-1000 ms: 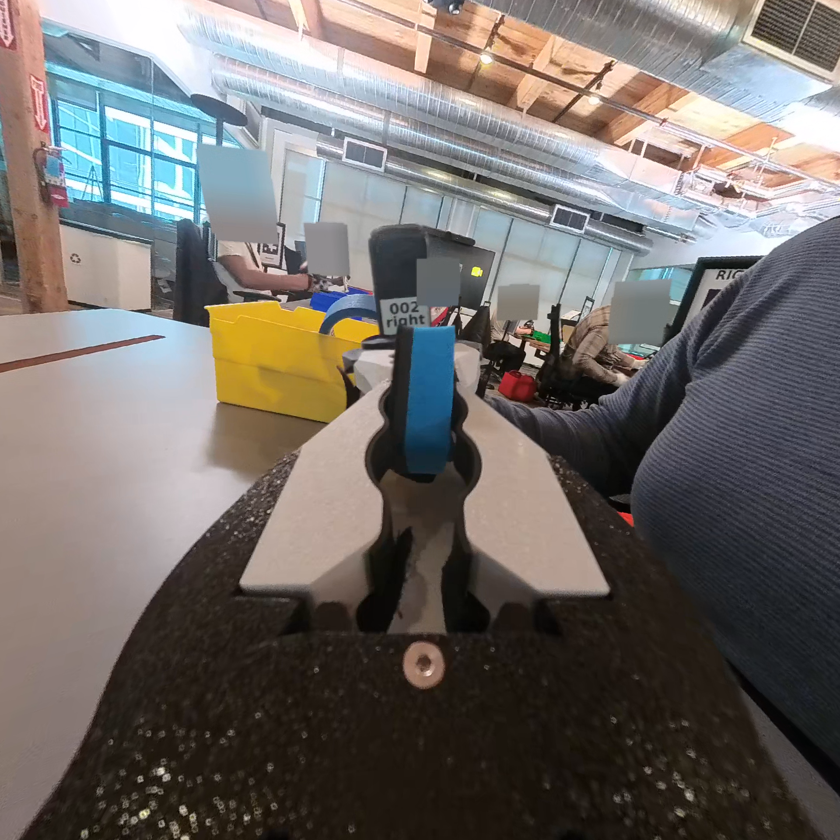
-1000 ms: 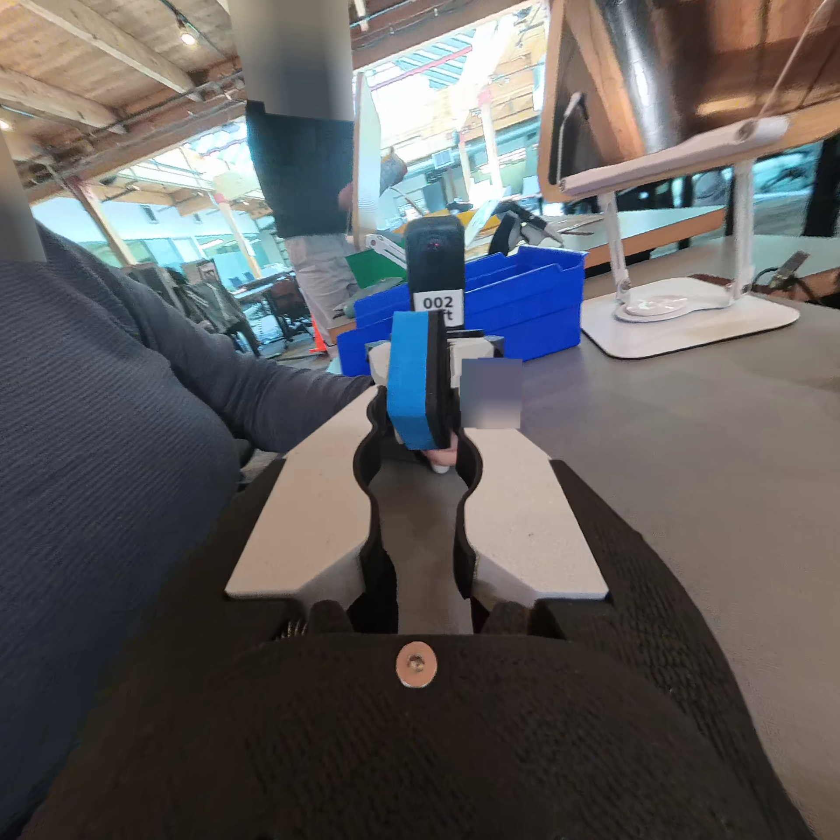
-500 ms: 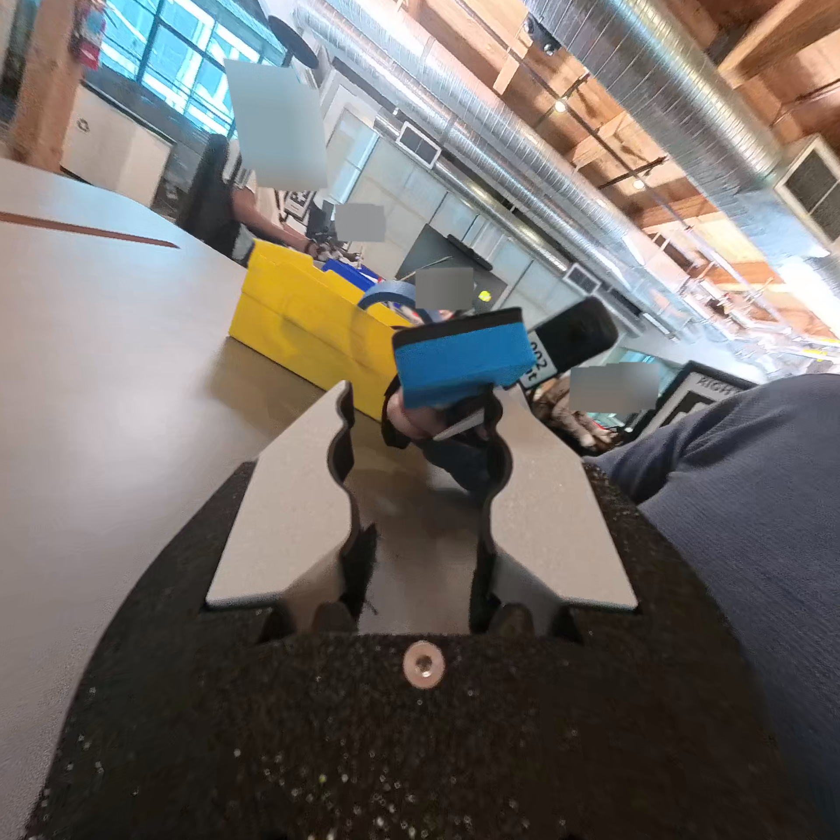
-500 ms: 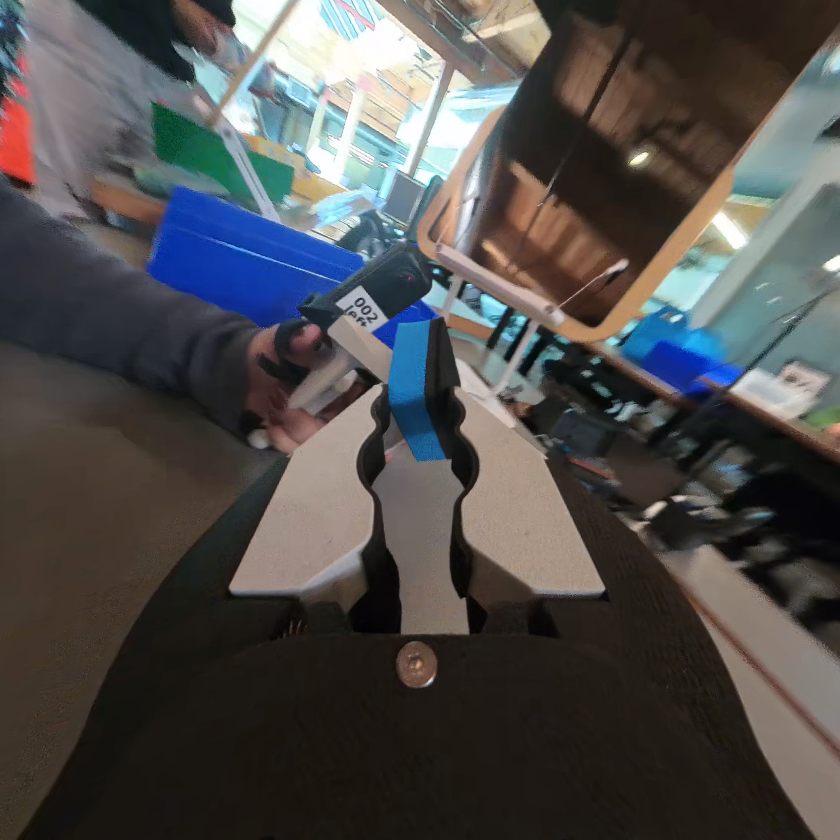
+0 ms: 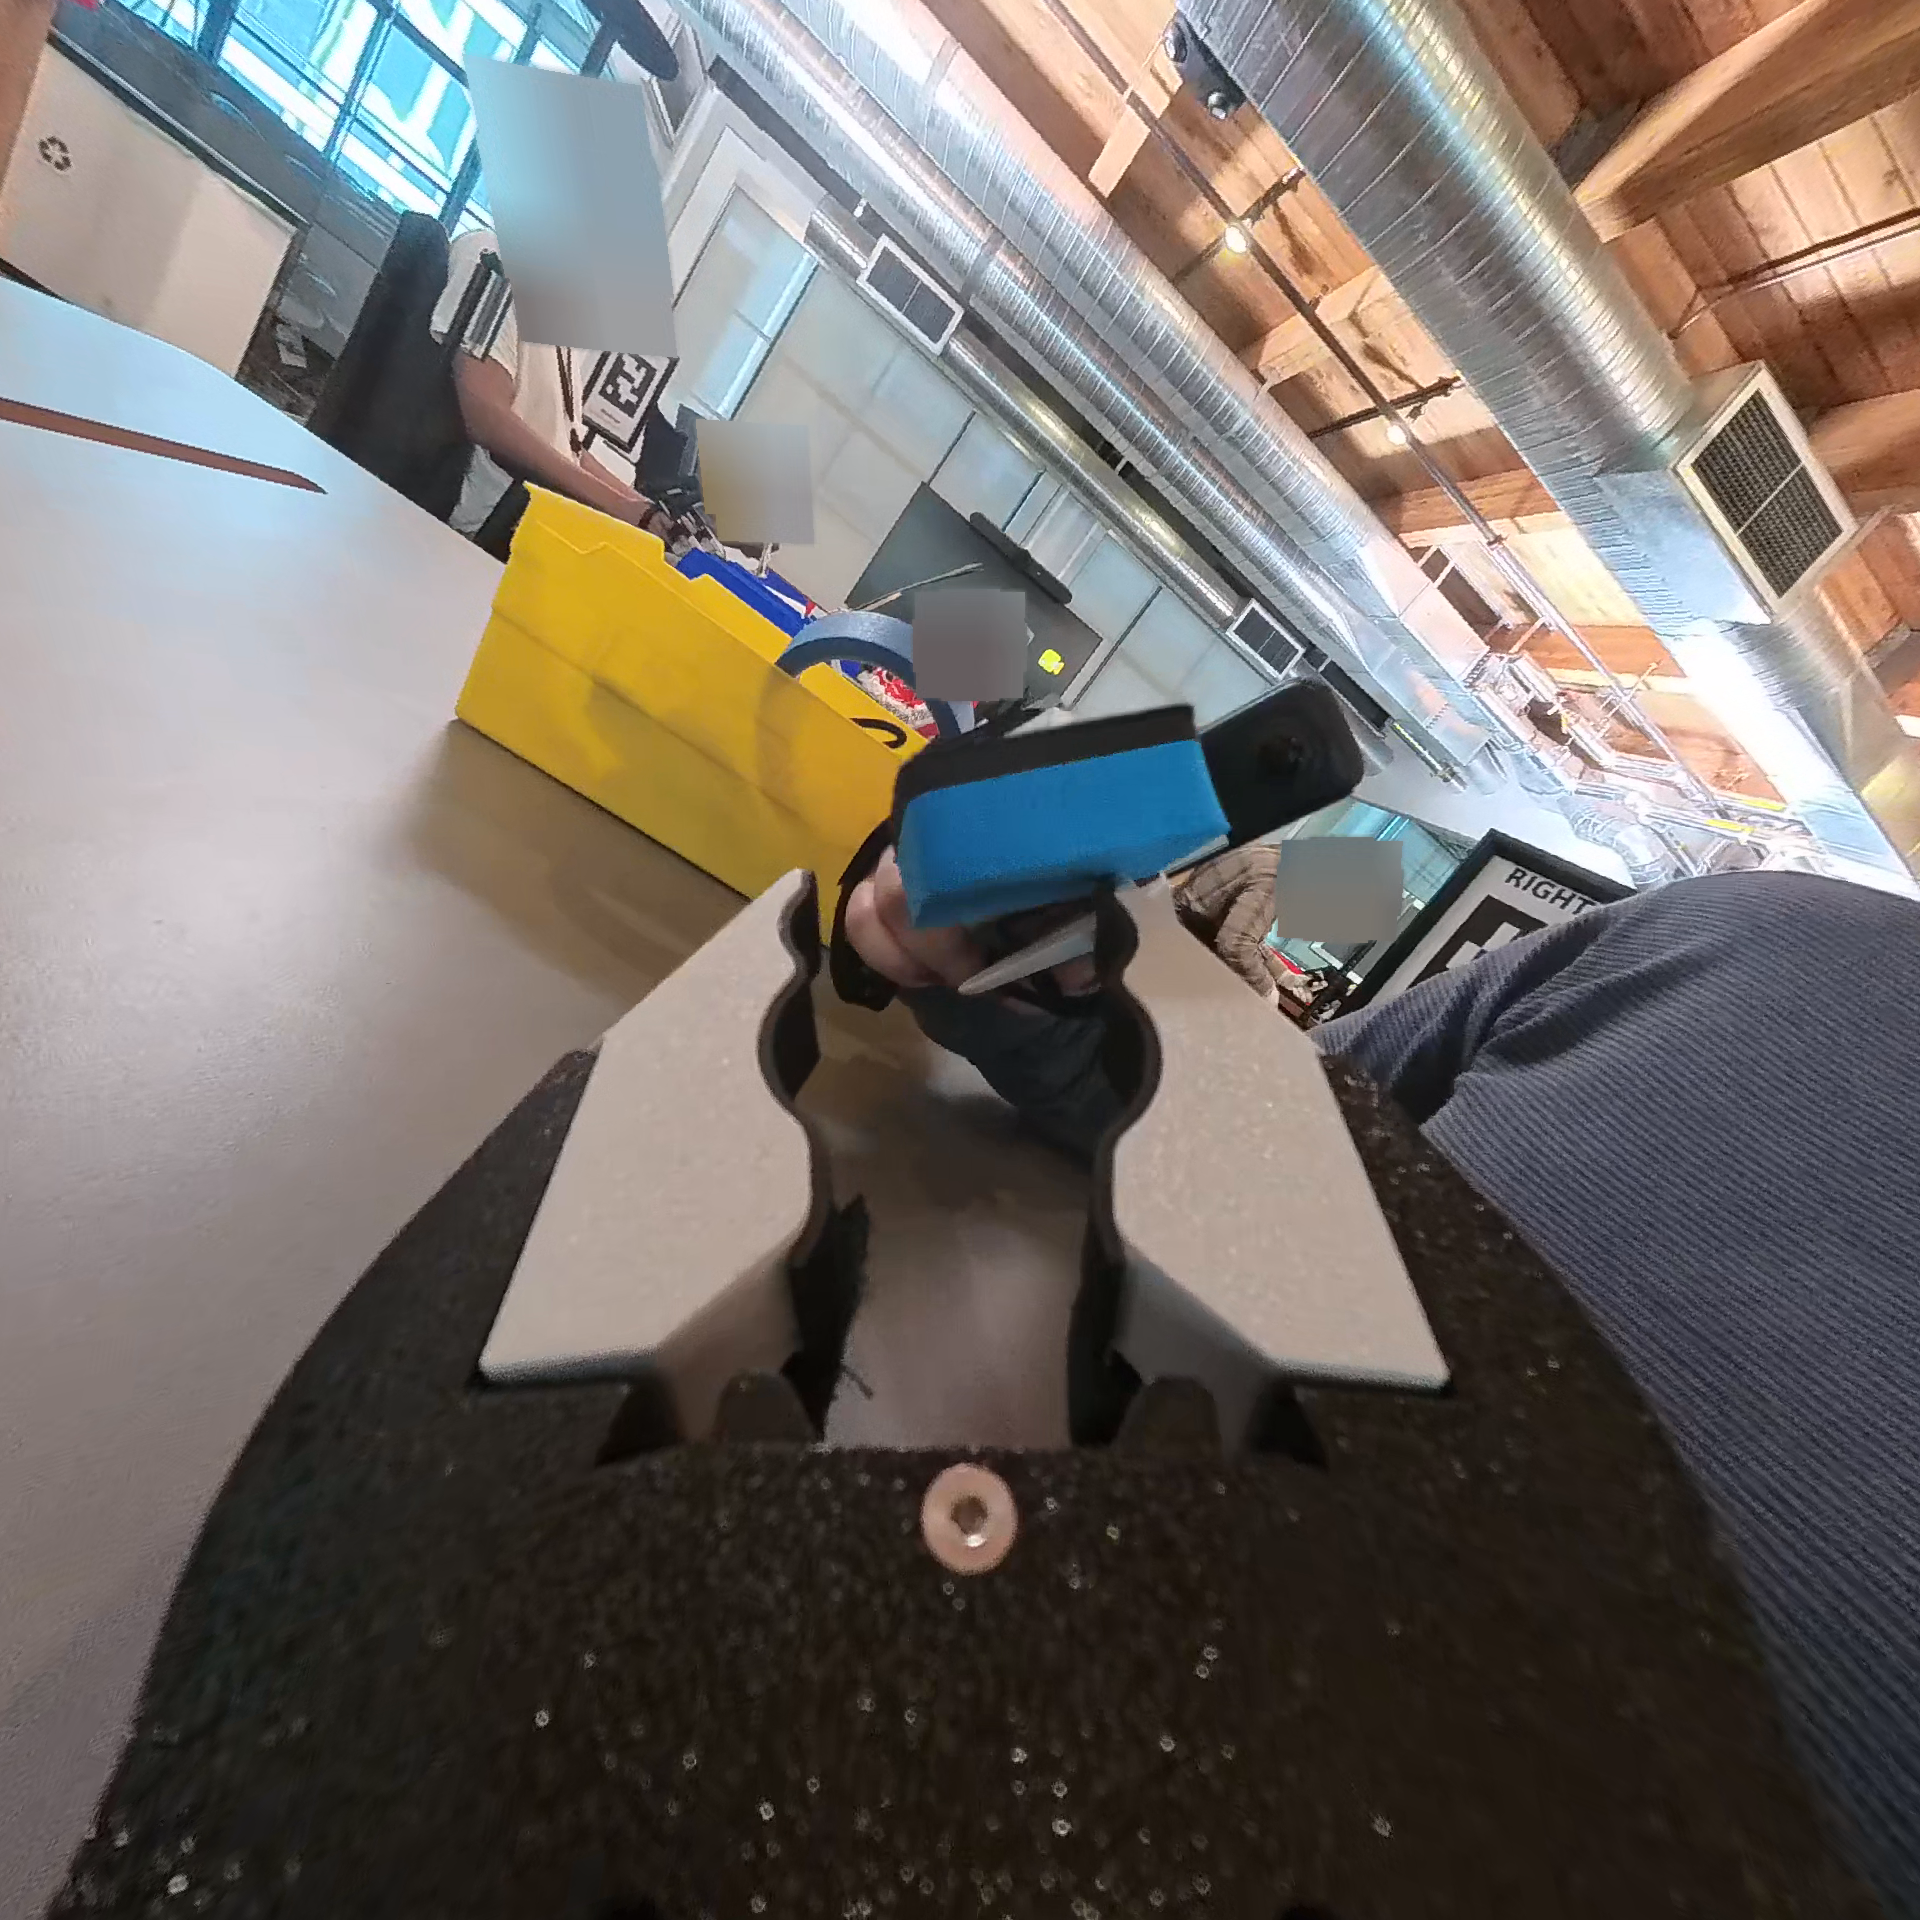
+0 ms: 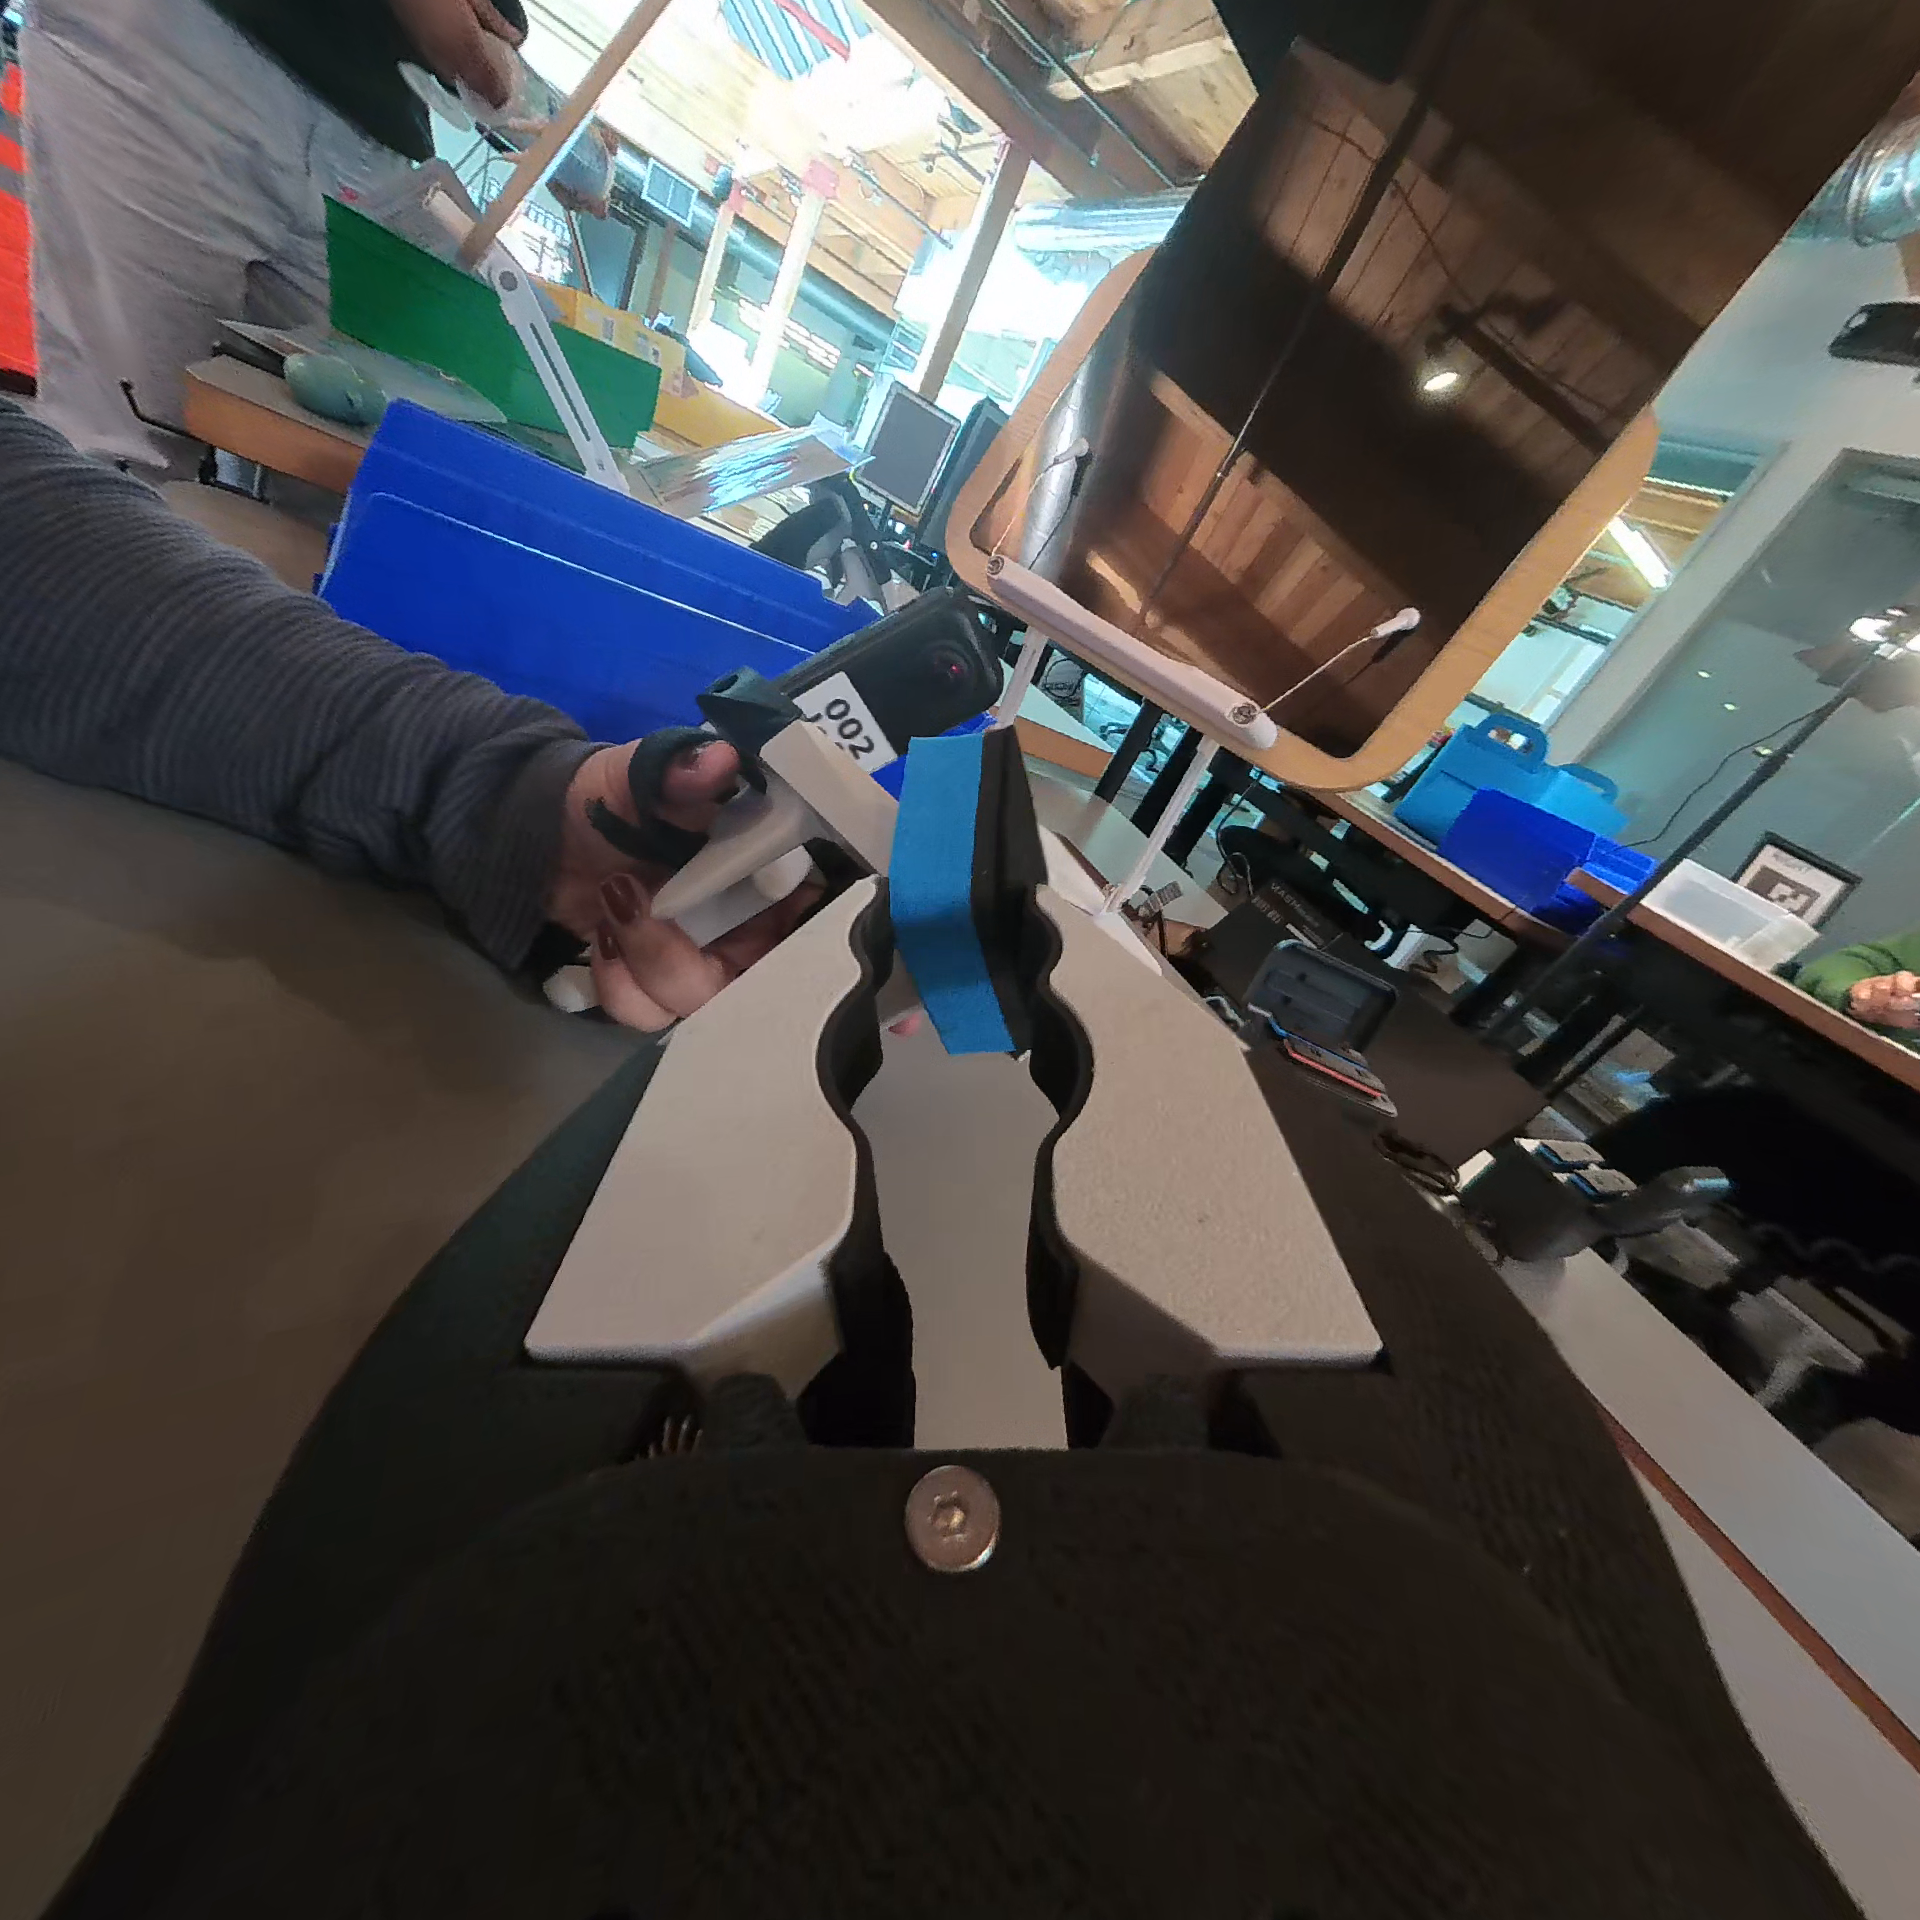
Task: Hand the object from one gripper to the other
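Blue sponge [image 6: 951, 904] further tilted, right-gripped.

The blue-and-black foam block [image 5: 1049, 842] hides most of the right tool [image 5: 1049, 940] behind it, so its grip cannot be read in the left wrist view. In the right wrist view the block [image 6: 951, 904] covers part of the left tool [image 6: 831, 821] behind it. Behind the block, the yellow bin's [image 5: 665, 707] contents are mostly hidden by its wall.

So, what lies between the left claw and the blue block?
Nothing. In the left wrist view the open left claw faces the blue block across a bare gap. The right claw grips the block.
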The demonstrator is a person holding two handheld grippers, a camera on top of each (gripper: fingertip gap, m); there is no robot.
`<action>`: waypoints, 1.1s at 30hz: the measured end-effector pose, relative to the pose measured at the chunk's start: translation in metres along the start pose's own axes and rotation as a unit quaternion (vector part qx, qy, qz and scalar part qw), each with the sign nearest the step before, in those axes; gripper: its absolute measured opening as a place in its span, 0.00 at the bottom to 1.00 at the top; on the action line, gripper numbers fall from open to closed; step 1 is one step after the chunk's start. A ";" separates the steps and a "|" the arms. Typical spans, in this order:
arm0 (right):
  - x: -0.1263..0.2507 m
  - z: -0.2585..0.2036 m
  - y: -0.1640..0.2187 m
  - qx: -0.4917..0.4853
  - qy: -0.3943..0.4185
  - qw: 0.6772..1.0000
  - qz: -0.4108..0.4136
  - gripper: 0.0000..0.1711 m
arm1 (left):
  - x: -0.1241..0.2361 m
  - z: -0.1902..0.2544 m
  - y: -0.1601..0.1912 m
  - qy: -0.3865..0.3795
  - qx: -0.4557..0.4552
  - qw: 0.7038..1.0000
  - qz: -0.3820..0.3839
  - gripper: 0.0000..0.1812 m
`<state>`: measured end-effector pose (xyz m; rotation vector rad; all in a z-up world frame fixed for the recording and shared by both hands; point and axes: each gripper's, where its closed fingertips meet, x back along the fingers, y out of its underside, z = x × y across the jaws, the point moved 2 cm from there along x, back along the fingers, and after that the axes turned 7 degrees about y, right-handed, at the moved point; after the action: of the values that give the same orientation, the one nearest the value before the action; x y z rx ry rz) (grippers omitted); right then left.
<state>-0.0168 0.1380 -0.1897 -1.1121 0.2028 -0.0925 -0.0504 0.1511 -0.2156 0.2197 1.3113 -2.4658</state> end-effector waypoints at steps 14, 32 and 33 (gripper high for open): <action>-0.002 -0.001 0.024 0.443 0.107 0.887 -0.071 0.12 | -0.001 0.003 0.002 0.071 0.139 0.988 0.020 0.38; -0.002 -0.010 0.026 0.473 0.080 0.874 -0.079 0.16 | 0.006 -0.003 -0.009 0.030 0.072 0.995 0.056 0.12; -0.001 -0.011 0.025 0.415 0.067 0.904 -0.077 0.21 | 0.007 0.000 -0.012 0.023 0.033 0.997 0.058 0.11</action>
<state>-0.0208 0.1397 -0.2162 -0.2634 0.1708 -0.3625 -0.0610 0.1562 -0.2082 0.3611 1.2004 -2.4211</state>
